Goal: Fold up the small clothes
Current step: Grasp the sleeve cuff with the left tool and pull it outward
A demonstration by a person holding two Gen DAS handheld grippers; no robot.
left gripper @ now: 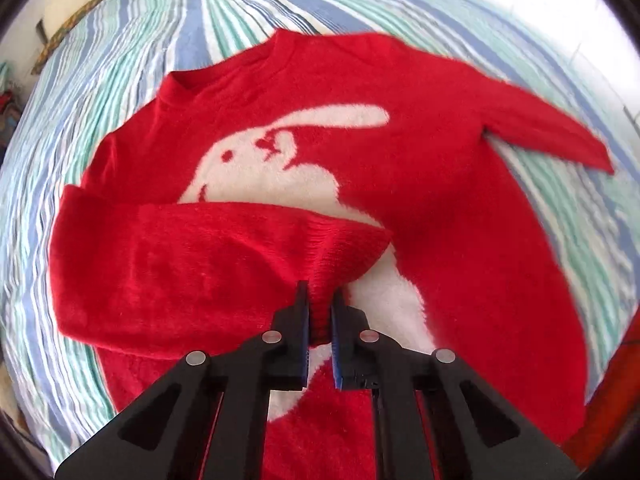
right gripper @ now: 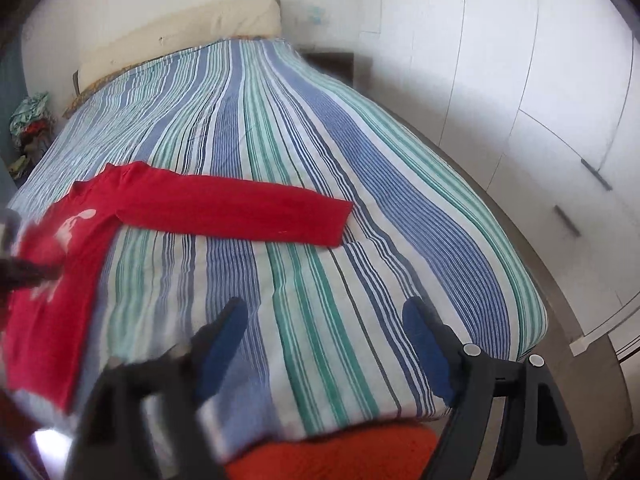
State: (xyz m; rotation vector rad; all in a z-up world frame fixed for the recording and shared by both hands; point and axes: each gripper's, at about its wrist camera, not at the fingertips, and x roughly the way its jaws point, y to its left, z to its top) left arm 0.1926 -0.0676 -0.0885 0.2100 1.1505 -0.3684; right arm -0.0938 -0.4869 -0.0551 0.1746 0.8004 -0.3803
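One sleeve (left gripper: 192,264) of the red sweater (left gripper: 420,208) is pinched by the left hand-held gripper (left gripper: 320,320) mid-fold across the chest; the right hand-held gripper (right gripper: 324,344) gapes empty above the bed (right gripper: 280,140), other sleeve (right gripper: 240,208) unfolded.

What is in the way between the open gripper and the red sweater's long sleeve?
Nothing visible. Only bare striped bedspread lies between the right gripper, its jaws apart and empty, and the outstretched sleeve of the red sweater.

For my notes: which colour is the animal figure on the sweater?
White, on the red sweater; the figure shows best in the left wrist view.
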